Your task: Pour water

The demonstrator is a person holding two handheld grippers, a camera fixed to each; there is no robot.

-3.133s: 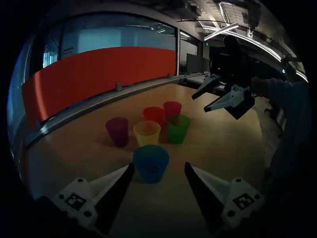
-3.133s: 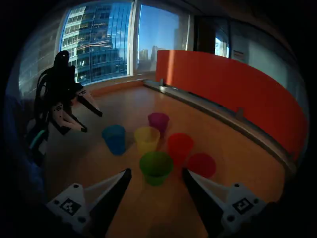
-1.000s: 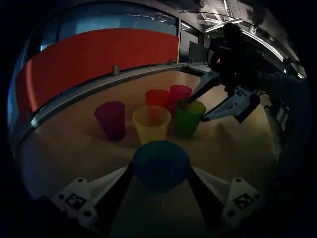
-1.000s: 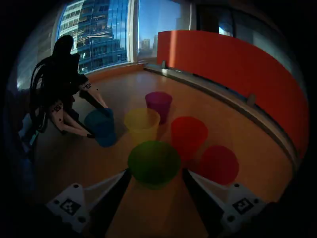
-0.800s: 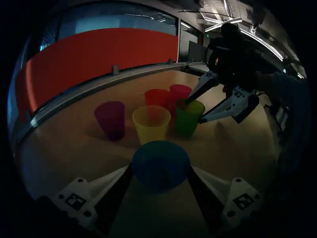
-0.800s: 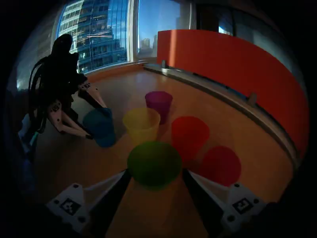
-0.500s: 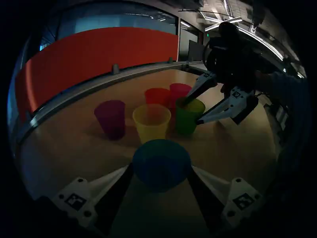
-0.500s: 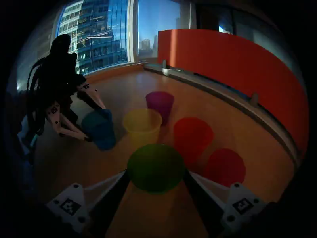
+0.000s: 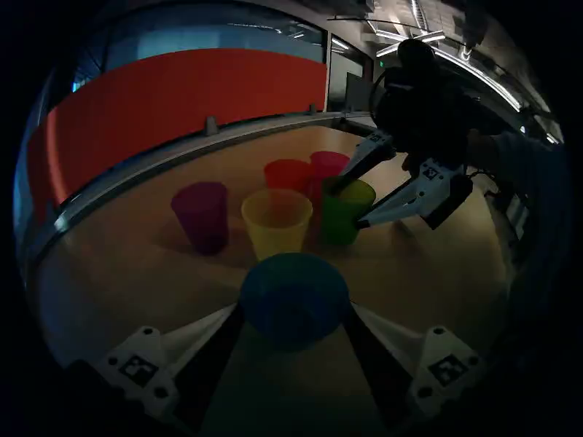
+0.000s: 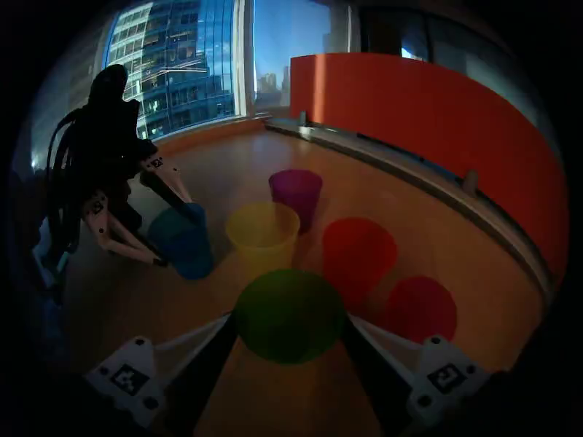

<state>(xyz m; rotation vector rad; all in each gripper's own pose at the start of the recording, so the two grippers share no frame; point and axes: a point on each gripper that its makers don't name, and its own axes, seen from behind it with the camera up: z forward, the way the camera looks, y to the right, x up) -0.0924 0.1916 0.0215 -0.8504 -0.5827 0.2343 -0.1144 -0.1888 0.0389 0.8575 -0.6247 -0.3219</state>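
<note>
On the wooden table (image 9: 146, 269) stands a cluster of plastic cups. In the left gripper view, the blue cup (image 9: 295, 298) fills the gap between the wide-spread fingers of my left gripper (image 9: 291, 306), upright on the table. In the right gripper view, the green cup (image 10: 289, 315) sits the same way inside my right gripper (image 10: 289, 317). Whether the fingers press on either cup I cannot tell. Farther off, the right gripper (image 9: 345, 206) straddles the green cup (image 9: 344, 211), and the left gripper (image 10: 178, 233) straddles the blue cup (image 10: 178, 240).
Between the two held-round cups stand a yellow cup (image 9: 277, 222), a purple cup (image 9: 200, 217), a red cup (image 9: 288, 175) and a crimson cup (image 9: 329, 162), close together. An orange partition (image 9: 182, 102) and a rail run along the table's far edge. A person's sleeve (image 9: 525, 167) is at the right.
Since three seconds ago both grippers have moved forward until each cup sits between its fingers. Over the last second they crept slightly closer; the finger spread looks unchanged.
</note>
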